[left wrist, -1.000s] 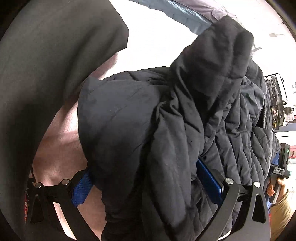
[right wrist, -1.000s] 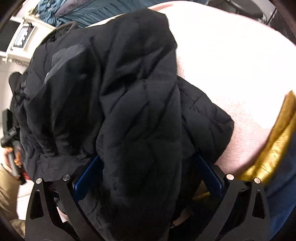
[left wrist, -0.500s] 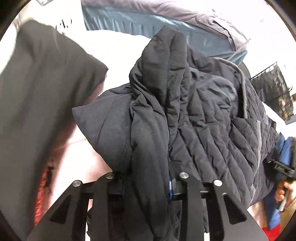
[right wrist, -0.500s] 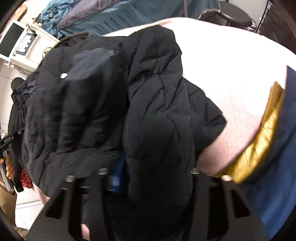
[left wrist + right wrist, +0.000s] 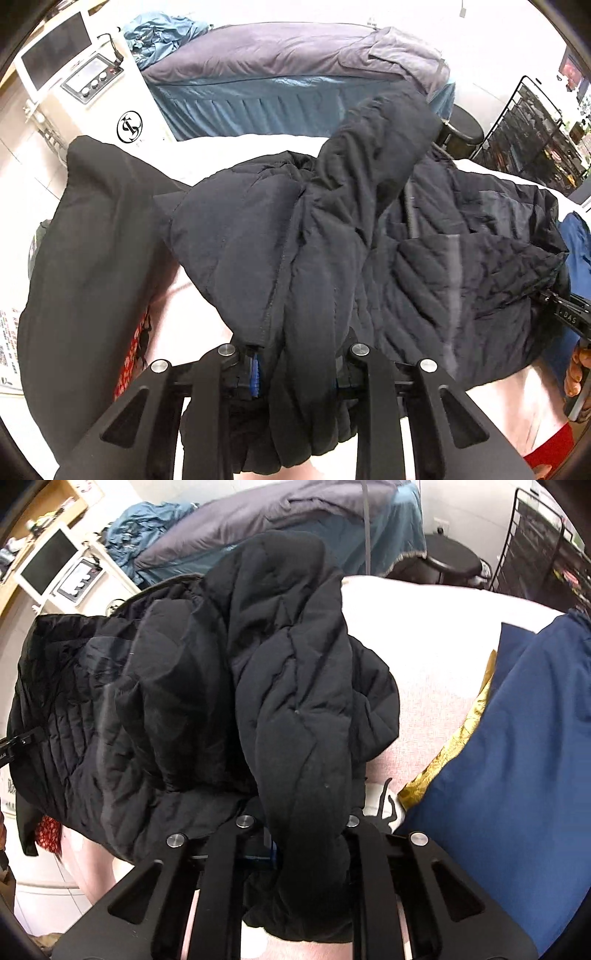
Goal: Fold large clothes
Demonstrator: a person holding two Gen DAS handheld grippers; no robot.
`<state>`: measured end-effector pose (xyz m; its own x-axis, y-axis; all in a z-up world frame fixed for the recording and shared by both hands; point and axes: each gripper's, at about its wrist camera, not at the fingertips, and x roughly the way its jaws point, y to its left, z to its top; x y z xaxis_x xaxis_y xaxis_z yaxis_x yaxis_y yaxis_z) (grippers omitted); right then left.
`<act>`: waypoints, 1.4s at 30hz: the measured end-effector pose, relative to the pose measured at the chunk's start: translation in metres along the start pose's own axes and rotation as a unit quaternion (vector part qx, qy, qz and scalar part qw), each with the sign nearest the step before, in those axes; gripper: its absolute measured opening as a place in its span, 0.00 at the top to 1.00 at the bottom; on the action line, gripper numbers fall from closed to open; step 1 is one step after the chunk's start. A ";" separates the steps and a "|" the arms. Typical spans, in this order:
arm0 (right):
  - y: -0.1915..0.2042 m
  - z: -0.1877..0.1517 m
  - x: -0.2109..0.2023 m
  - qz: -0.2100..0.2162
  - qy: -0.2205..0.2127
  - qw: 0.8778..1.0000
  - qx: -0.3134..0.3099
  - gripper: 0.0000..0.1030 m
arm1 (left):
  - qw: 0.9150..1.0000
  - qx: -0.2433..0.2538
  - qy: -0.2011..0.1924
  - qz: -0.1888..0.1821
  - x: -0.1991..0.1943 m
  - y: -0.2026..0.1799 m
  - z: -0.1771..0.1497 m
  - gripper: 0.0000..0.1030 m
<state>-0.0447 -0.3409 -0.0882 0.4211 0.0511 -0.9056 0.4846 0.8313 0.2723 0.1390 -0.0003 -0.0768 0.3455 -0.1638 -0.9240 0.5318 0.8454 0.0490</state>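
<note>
A: Where is the jacket, and how does it lie?

B: The black quilted jacket [image 5: 424, 258] sprawls on the white-covered desk [image 5: 236, 151], its body stretched sideways from one tool toward the other. One sleeve [image 5: 369, 155] runs from the left tool away toward the bed; the other sleeve [image 5: 291, 672] does the same from the right tool.

A: And the tools?

B: The left tool [image 5: 295, 363] has just been closing and now pinches a bunched sleeve. The right tool [image 5: 308, 830] has also been closing and clamps its own sleeve fold, jaws nearly together.

A: What surrounds it?

B: A dark garment [image 5: 92, 266] lies at the left, a blue cloth [image 5: 517, 746] with a gold edge [image 5: 458, 738] at the right. Behind stands a bed [image 5: 280, 66] with grey bedding, a white appliance [image 5: 88, 81], a black stool [image 5: 450, 561] and a wire rack [image 5: 535, 122].
</note>
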 end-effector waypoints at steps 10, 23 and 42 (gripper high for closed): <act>0.030 -0.023 -0.062 0.052 -0.025 0.998 -0.038 0.89 | 0.995 -0.085 -0.013 -0.052 -0.038 0.011 -0.033 0.80; 0.235 0.049 -0.151 0.148 -0.136 0.954 -0.223 0.89 | 0.973 -0.157 -0.166 0.009 -0.174 0.168 -0.046 0.82; 0.549 0.178 0.163 0.190 0.103 0.965 -0.151 0.45 | 0.795 -0.593 -0.120 0.032 -0.079 0.476 -0.256 0.29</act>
<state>0.4265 0.0258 -0.0286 0.3477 0.4665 -0.8133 0.0670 0.8529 0.5178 0.1669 0.5451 -0.0772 0.5556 -0.0740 -0.8281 -0.5475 0.7171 -0.4314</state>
